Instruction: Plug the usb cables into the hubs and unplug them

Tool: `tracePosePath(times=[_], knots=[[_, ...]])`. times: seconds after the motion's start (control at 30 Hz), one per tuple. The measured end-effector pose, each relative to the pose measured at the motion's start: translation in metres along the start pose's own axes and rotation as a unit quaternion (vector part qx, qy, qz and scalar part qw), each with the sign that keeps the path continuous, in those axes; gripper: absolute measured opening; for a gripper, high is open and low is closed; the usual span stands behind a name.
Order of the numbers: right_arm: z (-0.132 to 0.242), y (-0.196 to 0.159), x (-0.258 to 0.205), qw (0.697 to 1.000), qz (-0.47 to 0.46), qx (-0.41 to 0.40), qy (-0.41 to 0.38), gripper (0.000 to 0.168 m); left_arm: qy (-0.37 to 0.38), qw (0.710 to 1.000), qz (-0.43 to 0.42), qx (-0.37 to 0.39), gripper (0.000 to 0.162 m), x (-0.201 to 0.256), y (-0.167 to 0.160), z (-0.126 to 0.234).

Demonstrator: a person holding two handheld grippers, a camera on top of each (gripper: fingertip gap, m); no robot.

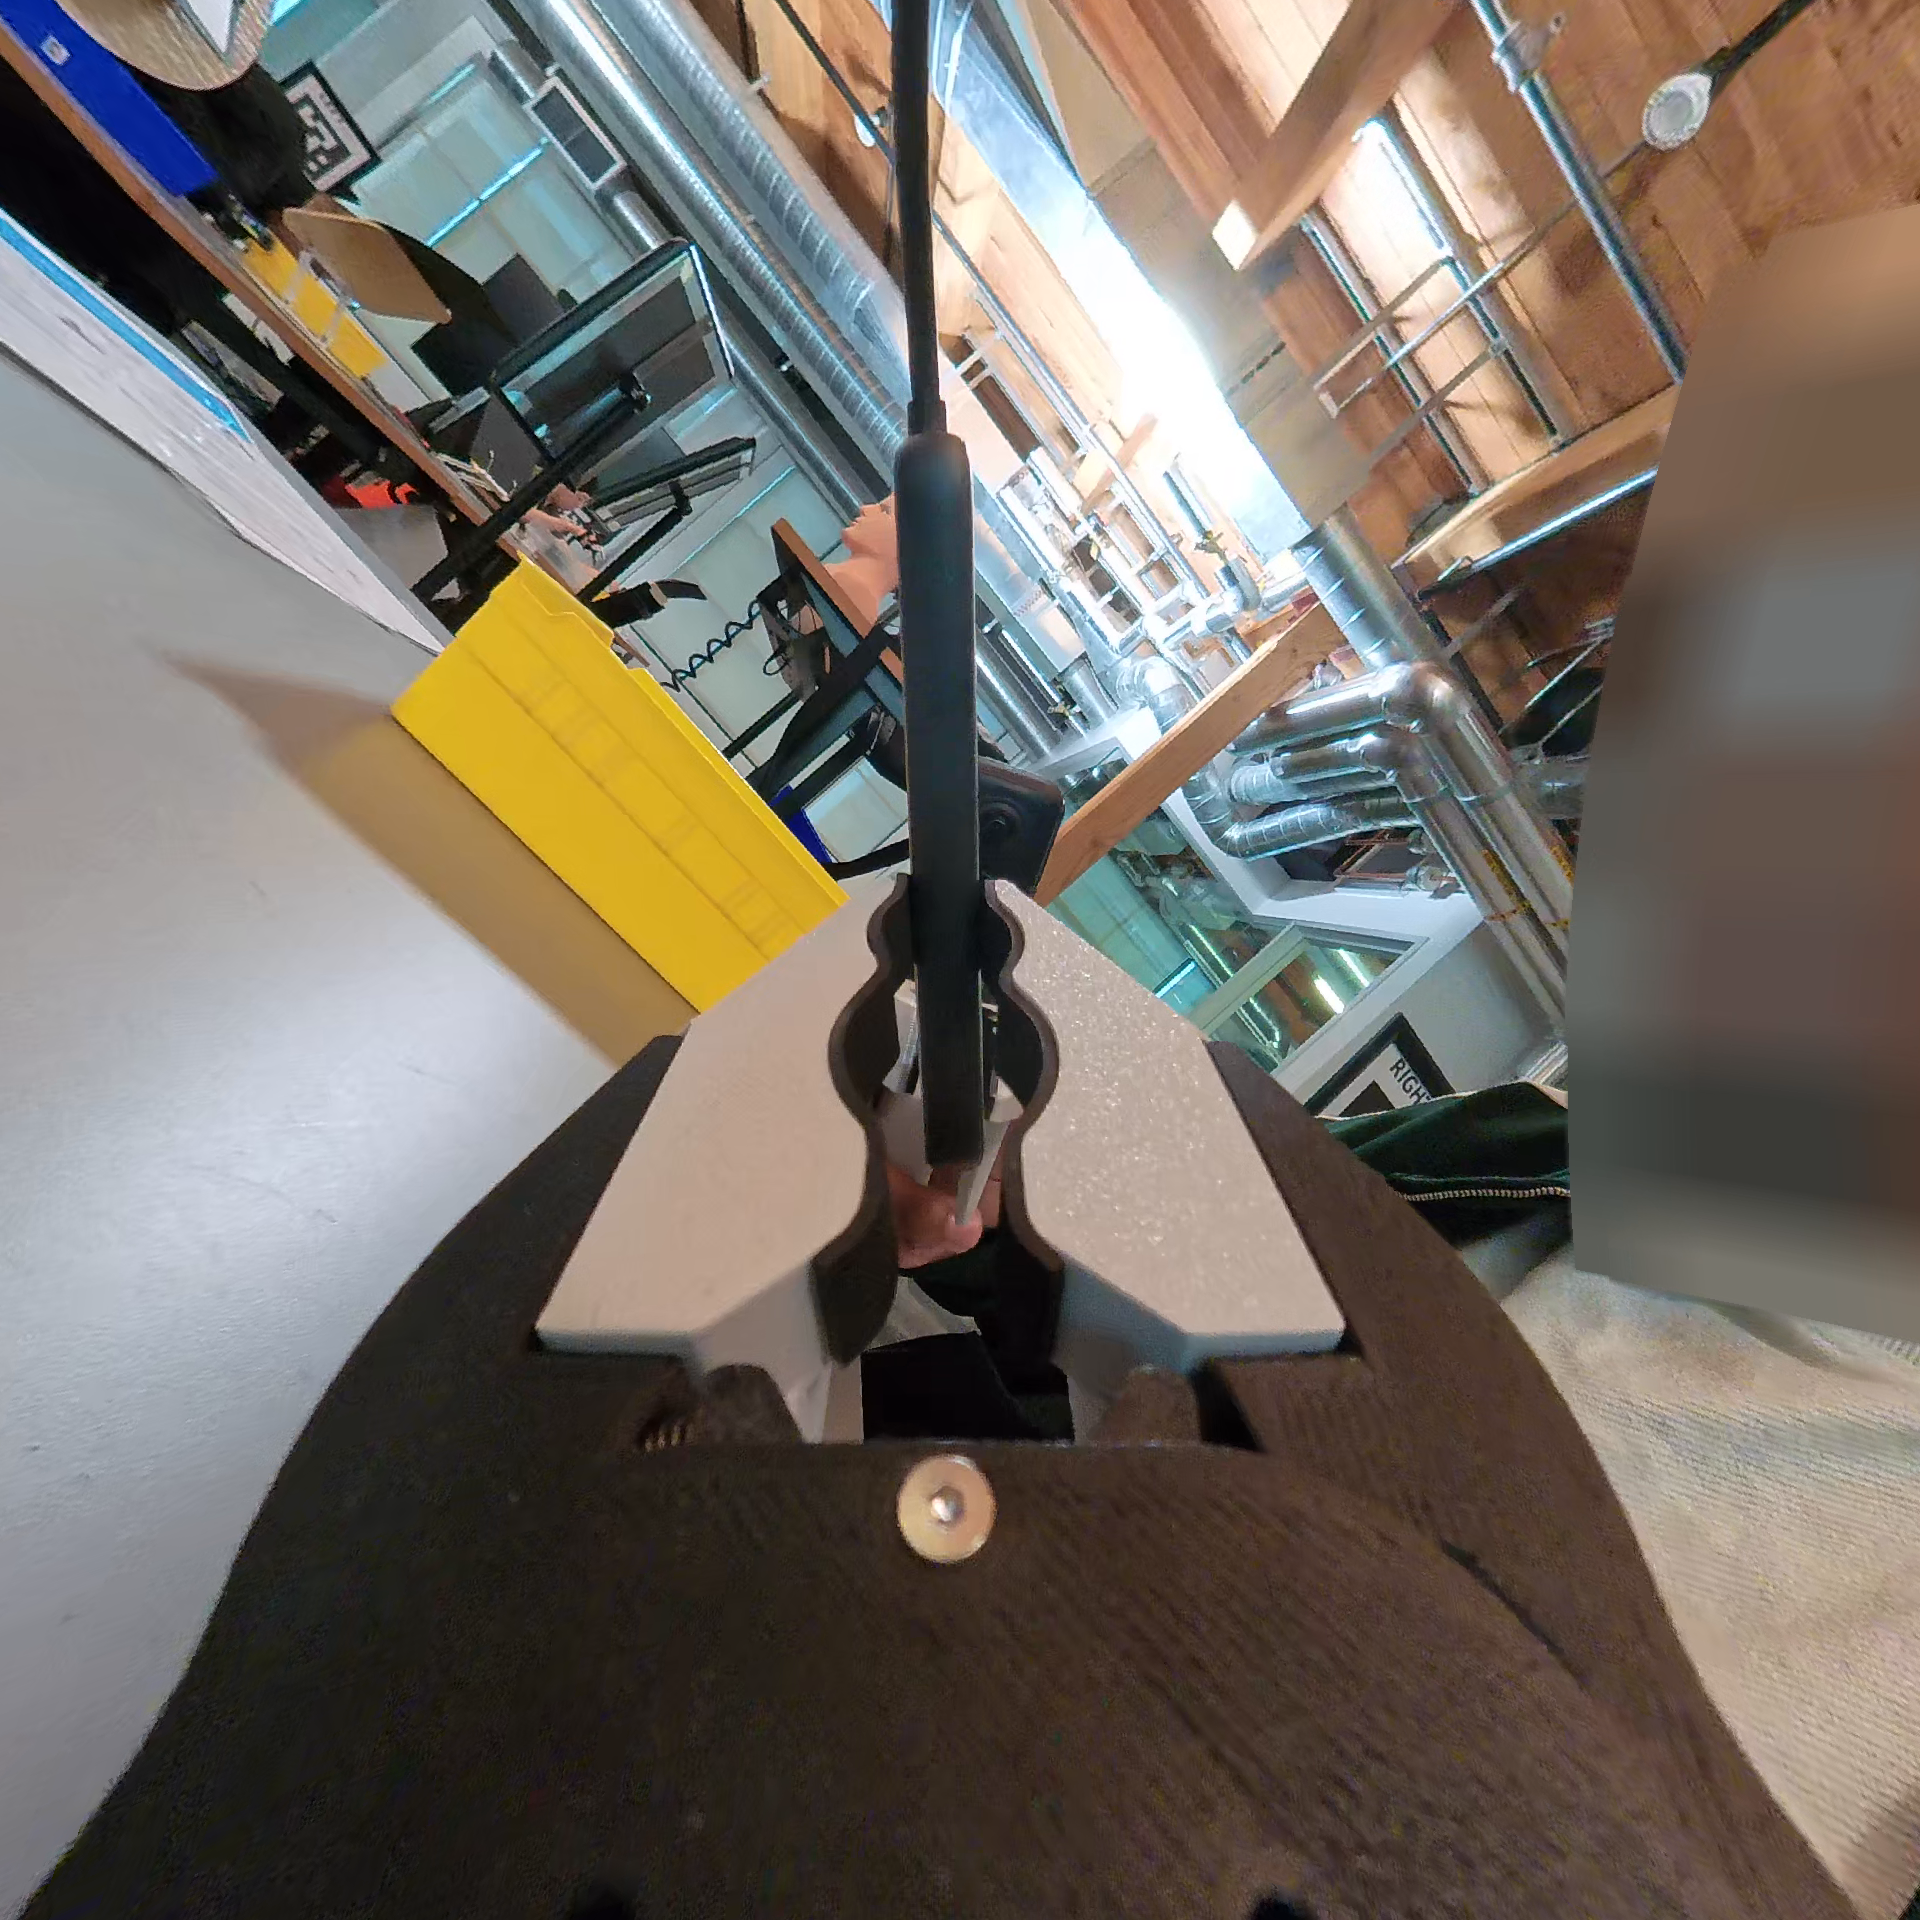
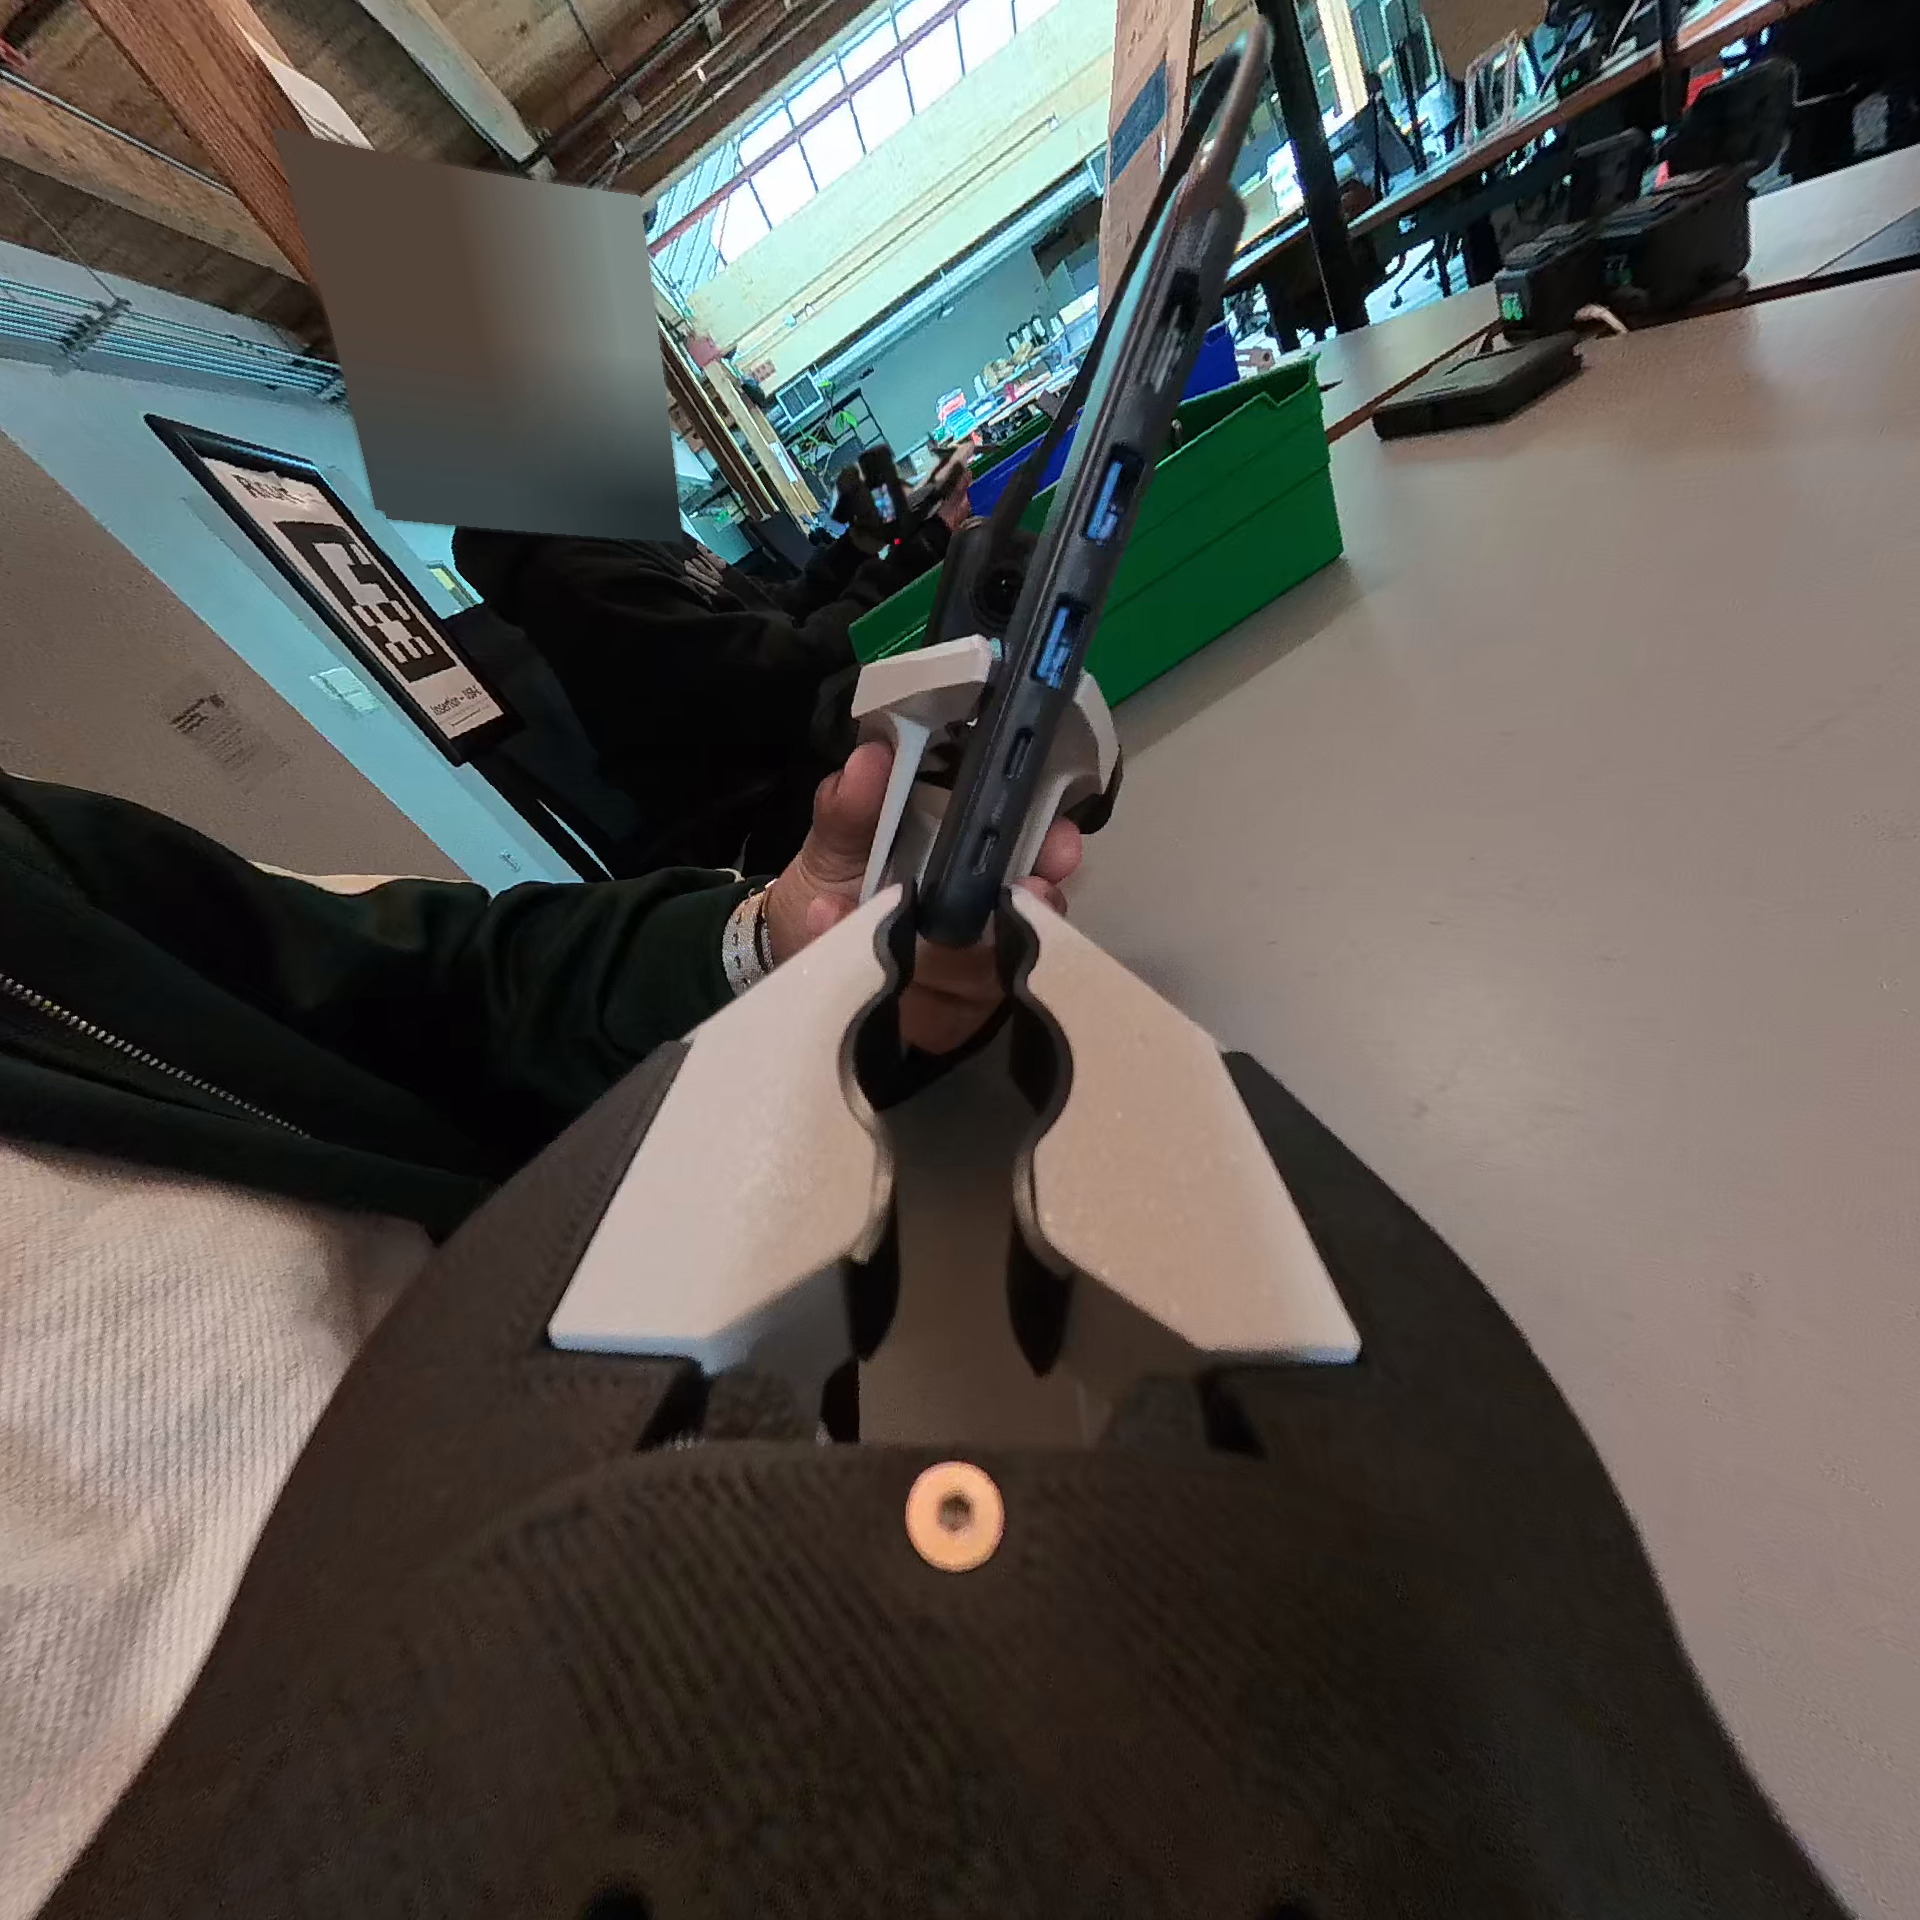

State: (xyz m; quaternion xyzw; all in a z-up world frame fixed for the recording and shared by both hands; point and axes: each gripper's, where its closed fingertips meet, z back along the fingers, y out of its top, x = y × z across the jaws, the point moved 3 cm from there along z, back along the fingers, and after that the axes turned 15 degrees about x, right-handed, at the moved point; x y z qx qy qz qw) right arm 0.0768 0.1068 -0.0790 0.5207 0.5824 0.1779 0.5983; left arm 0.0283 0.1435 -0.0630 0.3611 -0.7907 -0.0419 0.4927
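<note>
A: Right wrist view: how will the hub (image 2: 1049, 665) handle?
B: I'd judge it light, stiff and slick; grip its flat sides. Both grippers pinch it in the air above the table (image 2: 1558, 831): the right (image 2: 956, 920) its end, the left (image 1: 940, 935) its middle.
A: Counts?
B: One hub, two blue ports, one lead. No loose cables visible.

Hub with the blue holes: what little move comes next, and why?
Probably open the right tongs and let go. The left tongs also pinch the hub, and its blue ports look empty, so one pair must be free for plugging in.
</note>
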Motion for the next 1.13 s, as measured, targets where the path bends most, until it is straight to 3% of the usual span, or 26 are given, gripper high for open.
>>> tracePosePath(times=[0.73, 1.13], knots=[[-0.001, -0.004, -0.006, 0.999, 0.032, -0.021, 0.022, 0.019, -0.018, 0.999, 0.034, 0.015, 0.009, 0.002, 0.004, 0.000], [0.009, 0.022, 0.000, 0.998, 0.049, 0.049, 0.005, 0.017, -0.073, 0.994, 0.078, 0.037, 0.009, 0.016, 0.012, 0.002]])
